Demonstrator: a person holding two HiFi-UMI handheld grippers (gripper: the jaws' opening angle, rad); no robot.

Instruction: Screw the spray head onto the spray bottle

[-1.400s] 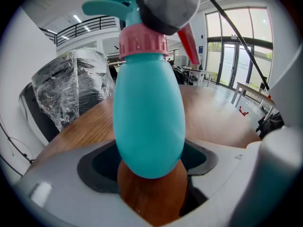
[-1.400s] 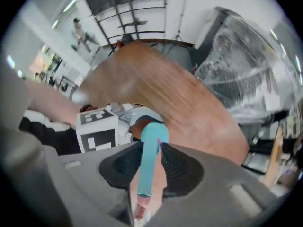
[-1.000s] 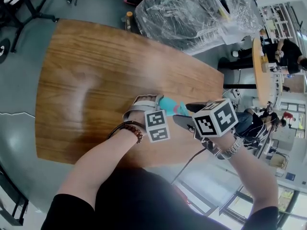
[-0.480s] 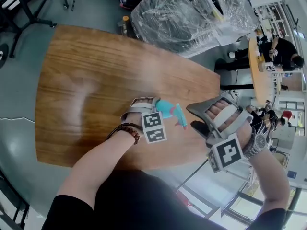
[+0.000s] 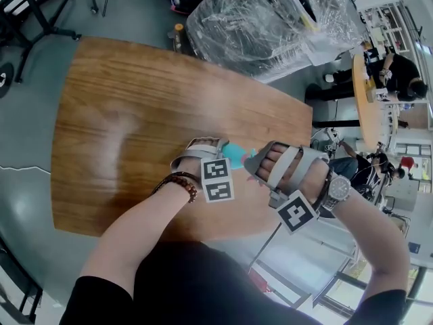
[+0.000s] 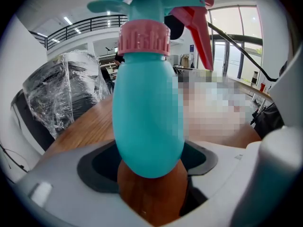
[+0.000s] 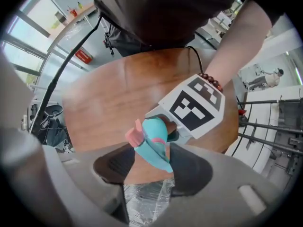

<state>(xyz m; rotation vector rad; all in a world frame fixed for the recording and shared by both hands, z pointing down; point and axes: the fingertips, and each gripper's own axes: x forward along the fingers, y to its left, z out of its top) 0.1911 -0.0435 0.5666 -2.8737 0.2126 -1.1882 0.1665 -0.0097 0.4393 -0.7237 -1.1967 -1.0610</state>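
Note:
A teal spray bottle (image 5: 235, 156) stands near the front edge of the wooden table (image 5: 135, 114). My left gripper (image 5: 226, 151) is shut on its body. In the left gripper view the bottle (image 6: 147, 112) fills the gap between the jaws, with its pink collar (image 6: 143, 38) and pink trigger (image 6: 199, 37) above. My right gripper (image 5: 256, 164) points steeply down over the top and hides most of the spray head. Its jaws have just been closing, and the teal spray head (image 7: 151, 141) sits between them with the pads against both sides.
A plastic-wrapped load (image 5: 270, 19) stands beyond the table's far edge. A second round table (image 5: 369, 93) with a seated person is at the right. A black stand (image 5: 40, 12) is on the floor at top left. Bare wood stretches left of the bottle.
The right gripper let go of the spray head, swung out to the right while rolling over, and has come back onto the head. The left gripper and the bottle stayed put.

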